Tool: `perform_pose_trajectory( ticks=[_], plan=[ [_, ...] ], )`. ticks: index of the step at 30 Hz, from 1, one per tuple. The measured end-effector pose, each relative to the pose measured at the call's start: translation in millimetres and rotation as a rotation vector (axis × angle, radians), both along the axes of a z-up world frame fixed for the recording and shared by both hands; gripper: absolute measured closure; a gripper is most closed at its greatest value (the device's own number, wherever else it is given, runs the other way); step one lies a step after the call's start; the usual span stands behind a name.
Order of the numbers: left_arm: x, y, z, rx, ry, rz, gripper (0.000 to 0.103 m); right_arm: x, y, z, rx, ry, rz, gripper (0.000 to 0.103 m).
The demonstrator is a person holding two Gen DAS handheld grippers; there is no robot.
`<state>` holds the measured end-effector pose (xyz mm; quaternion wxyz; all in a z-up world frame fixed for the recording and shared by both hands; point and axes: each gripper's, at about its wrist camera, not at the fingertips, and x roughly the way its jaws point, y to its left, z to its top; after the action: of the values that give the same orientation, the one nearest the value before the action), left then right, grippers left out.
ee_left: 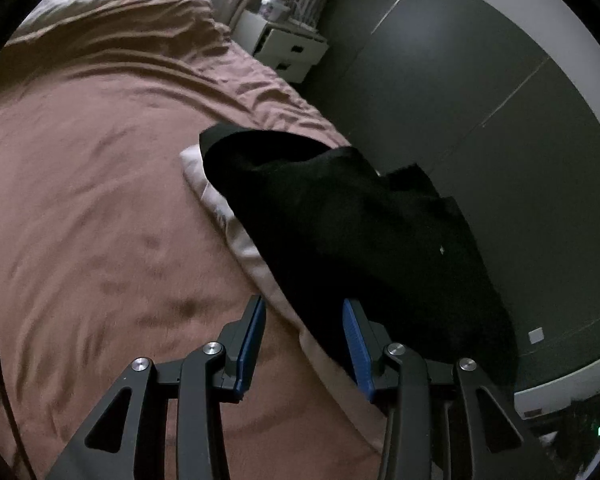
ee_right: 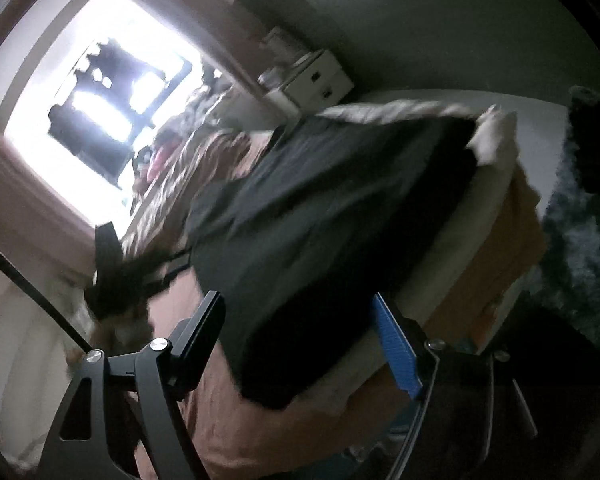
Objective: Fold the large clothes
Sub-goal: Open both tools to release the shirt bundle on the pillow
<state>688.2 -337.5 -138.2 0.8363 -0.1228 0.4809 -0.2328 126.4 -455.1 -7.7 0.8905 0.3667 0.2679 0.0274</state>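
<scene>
Garment: black garment lying on the brown bedspread, near the bed's edge, over a pale cloth.
Left gripper: fingers apart, gripping nothing.
Right gripper: fingers wide apart, empty.

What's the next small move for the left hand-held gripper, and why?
Probably ease the left hand-held gripper forward and close on the black garment: its jaws stand open with the dark edge and a pale layer between them. The right hand-held gripper is open, holding nothing.
</scene>
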Motion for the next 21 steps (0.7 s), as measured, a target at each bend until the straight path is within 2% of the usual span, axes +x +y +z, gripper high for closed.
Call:
perform_pose_trajectory(
  ticks=[2, 3, 4, 5, 6, 7, 11, 14, 21],
  plan=[
    [7, -5, 1, 0.019, -0.027, -0.008, 0.062, 5, 13, -6, -0.005, 0.017, 0.022, 0.033],
    [11, -5, 0, 0.016, -0.030, -0.008, 0.063, 9, 19, -8, -0.010, 0.022, 0.026, 0.044],
    [15, -5, -2, 0.009, -0.028, -0.004, 0.065, 11, 22, -9, -0.017, 0.029, 0.021, 0.047],
    [19, -4, -4, 0.002, -0.023, 0.004, 0.075, 13, 23, -11, -0.026, 0.033, 0.011, 0.047],
    [23, -4, -5, 0.017, -0.017, 0.018, 0.089, 17, 24, -11, -0.037, 0.037, -0.001, 0.047],
    [26, -4, -8, 0.034, -0.007, 0.026, 0.091, 18, 24, -11, -0.039, 0.042, -0.008, 0.048],
    [32, -7, -19, 0.055, 0.029, 0.013, 0.091, 19, 28, -2, -0.130, 0.057, -0.056, 0.049],
    [29, 2, -15, 0.019, 0.014, 0.041, 0.091, 19, 30, -1, -0.148, 0.068, -0.071, 0.049],
    [0, 26, 8, -0.021, -0.009, 0.031, 0.091, 8, 52, 2, -0.095, 0.053, -0.073, 0.049]
  ],
)
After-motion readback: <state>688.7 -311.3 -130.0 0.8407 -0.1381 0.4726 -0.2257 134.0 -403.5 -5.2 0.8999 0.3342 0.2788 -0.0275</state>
